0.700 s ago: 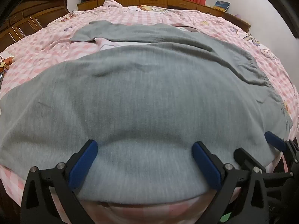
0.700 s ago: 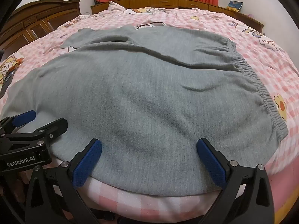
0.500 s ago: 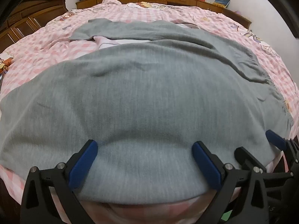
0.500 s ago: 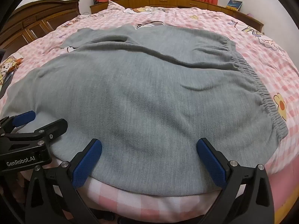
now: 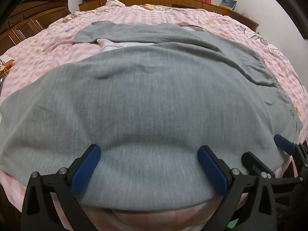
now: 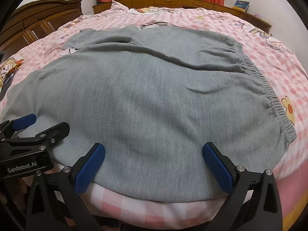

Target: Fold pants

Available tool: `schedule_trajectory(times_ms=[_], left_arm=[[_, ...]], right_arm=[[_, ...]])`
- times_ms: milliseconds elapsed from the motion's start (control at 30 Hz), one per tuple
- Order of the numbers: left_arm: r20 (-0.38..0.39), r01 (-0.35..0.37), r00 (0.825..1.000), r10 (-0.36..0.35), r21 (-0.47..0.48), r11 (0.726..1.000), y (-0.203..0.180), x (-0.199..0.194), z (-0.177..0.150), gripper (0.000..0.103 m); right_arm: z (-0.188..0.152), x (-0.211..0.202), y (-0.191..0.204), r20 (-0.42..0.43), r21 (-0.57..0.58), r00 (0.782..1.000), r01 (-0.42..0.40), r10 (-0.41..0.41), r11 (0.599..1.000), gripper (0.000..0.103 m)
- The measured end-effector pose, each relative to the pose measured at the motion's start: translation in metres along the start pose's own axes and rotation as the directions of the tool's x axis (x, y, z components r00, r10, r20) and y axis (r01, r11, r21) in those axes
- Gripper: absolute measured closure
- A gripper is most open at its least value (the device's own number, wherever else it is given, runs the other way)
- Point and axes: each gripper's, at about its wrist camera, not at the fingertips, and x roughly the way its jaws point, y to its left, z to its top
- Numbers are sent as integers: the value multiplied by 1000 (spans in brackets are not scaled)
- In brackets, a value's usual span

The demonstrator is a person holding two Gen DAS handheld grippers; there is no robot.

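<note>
A: Where are the grey knitted pants [image 5: 154,100] to be found, and how are they lying?

B: They are spread flat on the pink-and-white checked bedsheet [image 6: 273,57], with the near edge close to the edge of the bed. The gathered elastic waistband [image 6: 269,96] is seen at the right, and the two legs run off to the left; the far leg [image 5: 119,32] lies apart from the near one, so a lengthwise fold is judged not yet made.

A: How are the jaws held?

B: The left gripper [image 5: 148,165] and the right gripper [image 6: 154,163] are both spread wide and released; nothing is grasped. Each pair of blue pads is set down over the near edge of the cloth, side by side, the right one nearer the waistband.

A: What is needed for the step to be done well?

B: The near edge should be pinched through both layers, so that front and back are lifted together. The two grips are best kept level and well apart, so the cloth is held taut between them. The edge is then best carried across to meet the far leg, seam laid on seam. The sheet below should be left out of the grip, or it may be dragged along. Small wrinkles near the waistband are better smoothed afterwards.
</note>
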Motion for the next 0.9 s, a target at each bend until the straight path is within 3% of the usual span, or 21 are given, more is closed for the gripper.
schedule_trajectory(times_ms=[667,900], left_arm=[[10,1,1000,-1,19,1000,-1,0,0,0],[-28,58,998,-57,46,997,8,-11,3,1]], right_arm=[[-1,0,2,-5,-27,1000,8,-8,1000,0],[6,-2,0,-62,-62,997,-46,42,997,0]])
